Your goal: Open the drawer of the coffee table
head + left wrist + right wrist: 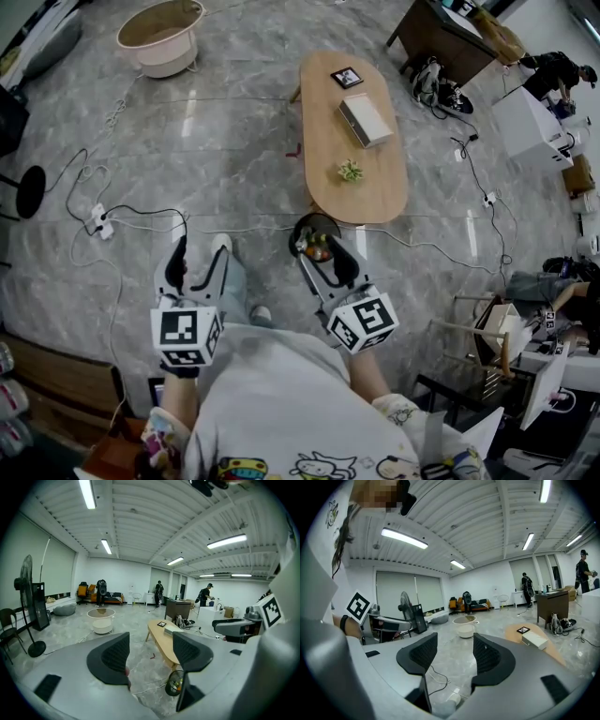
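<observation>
Grey marble floor (pixel 225 141), glossy under the ceiling lights. Far up on it, a round beige basin (pixel 161 36), empty. At the left, a white power strip (pixel 100 222) with a black cable (pixel 141 210) curving away to the right. Nearer the middle, a black waste bin (pixel 302 230); holds colourful litter. In a row farther up: a small green plant (pixel 351 170), a white box (pixel 365 119), a black-framed picture (pixel 346 77). Top right, a dark desk (pixel 441 36), a backpack (pixel 429 80) just beside it, then a white cabinet (pixel 530 127) with a person (pixel 555 67) leaning near it. At the left edge, the round black base of a standing fan (pixel 30 190).

Coffee table (pixel 328 161) drawer out of sight
</observation>
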Tool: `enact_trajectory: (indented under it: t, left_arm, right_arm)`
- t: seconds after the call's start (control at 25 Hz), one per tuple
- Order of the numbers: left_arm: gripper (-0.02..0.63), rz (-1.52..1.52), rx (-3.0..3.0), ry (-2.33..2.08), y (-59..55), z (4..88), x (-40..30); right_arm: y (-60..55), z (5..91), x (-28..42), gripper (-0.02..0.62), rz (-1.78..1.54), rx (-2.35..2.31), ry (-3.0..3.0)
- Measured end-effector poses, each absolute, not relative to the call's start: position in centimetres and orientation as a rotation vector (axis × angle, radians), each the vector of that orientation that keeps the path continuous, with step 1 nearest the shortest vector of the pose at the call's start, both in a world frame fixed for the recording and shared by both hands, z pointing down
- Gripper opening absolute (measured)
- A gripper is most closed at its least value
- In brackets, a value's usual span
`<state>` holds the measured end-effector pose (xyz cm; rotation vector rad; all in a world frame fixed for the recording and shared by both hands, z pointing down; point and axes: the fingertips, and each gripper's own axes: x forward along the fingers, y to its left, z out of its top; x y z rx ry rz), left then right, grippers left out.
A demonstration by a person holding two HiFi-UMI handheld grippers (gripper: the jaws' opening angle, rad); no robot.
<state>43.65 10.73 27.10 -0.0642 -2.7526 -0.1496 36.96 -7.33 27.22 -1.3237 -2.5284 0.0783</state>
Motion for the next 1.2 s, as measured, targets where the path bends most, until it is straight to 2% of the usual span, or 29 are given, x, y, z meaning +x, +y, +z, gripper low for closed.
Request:
enact_trajectory:
  t: [0.68,0.88,1.2]
  left_arm:
    - [0.268,-0.114,0.026,-2.768,28.0,25.2,24.2]
    - [0.268,-0.109,0.054,-2.767,31.4,25.1,21.3]
    - [0.268,-0.155,0.095,-2.746,34.4,26.6,20.1]
  right_arm:
    - [8.7,24.8,17.6,0.206,0.016,-1.255,-2.599]
    - [11.7,25.0,14.9,0.206,0.022,-1.198,-2.601]
    - [13.5,26.4,14.4,0.206,0.017,-1.091,-2.588]
